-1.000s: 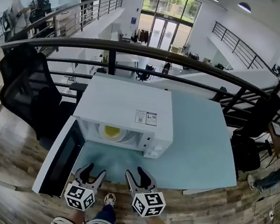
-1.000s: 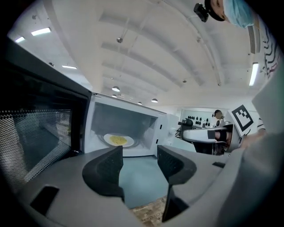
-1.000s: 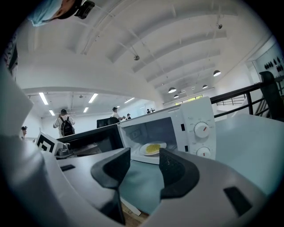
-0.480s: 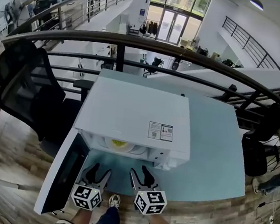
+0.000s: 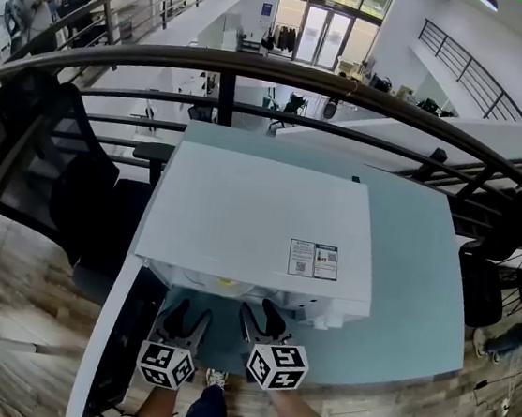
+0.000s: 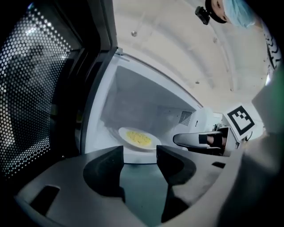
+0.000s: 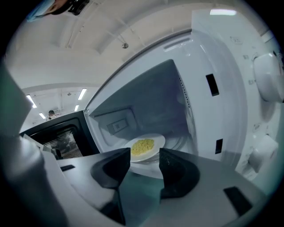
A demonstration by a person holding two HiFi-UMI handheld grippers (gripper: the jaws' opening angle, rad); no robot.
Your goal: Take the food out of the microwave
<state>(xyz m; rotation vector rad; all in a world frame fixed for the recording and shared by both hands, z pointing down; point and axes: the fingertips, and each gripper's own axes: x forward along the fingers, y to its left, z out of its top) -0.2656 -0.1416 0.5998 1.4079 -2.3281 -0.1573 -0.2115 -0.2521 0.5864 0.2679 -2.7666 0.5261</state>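
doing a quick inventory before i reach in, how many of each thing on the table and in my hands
microwave: 1
plate with food: 1
grippers: 2, left gripper and right gripper, both open
table: 1
total: 5

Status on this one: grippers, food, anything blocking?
Left gripper and right gripper open, empty, at the microwave mouth. Plate of yellow food inside, untouched. Door open wide, nothing between jaws and plate.

One microwave (image 5: 251, 211), one plate (image 7: 160, 140) of food (image 7: 143, 145), apparently two chairs (image 5: 44, 167).
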